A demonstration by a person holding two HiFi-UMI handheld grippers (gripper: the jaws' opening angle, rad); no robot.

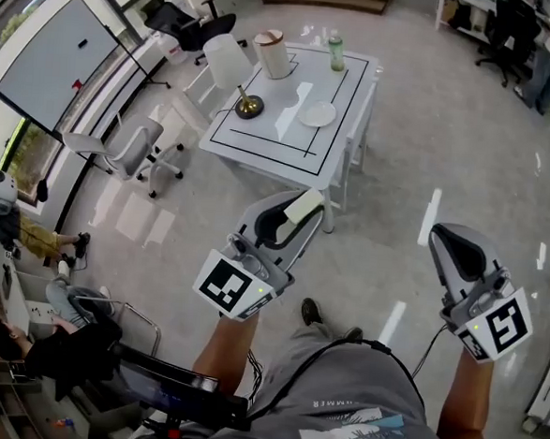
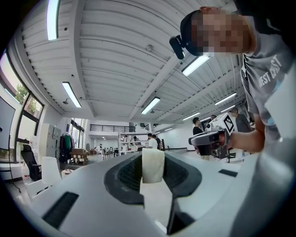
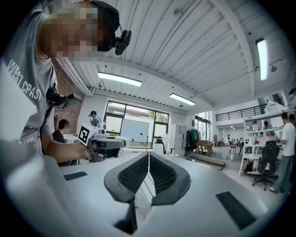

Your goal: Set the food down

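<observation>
Head view: left tool [image 1: 292,217] tight on food block [image 1: 304,207], right tool [image 1: 456,247] pressed together; "WEST COAST" shirt [image 2: 270,78].

Plate [image 1: 317,114] lies on the table [image 1: 281,160], right of the lamp [image 1: 228,60]

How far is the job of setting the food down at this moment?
Done: the food is picked up; the left gripper is clamped on a pale piece. In hand: the piece hangs above the floor, short of the white table. Left: reach the table and set it down, perhaps on the plate. The right gripper is shut and empty.
</observation>
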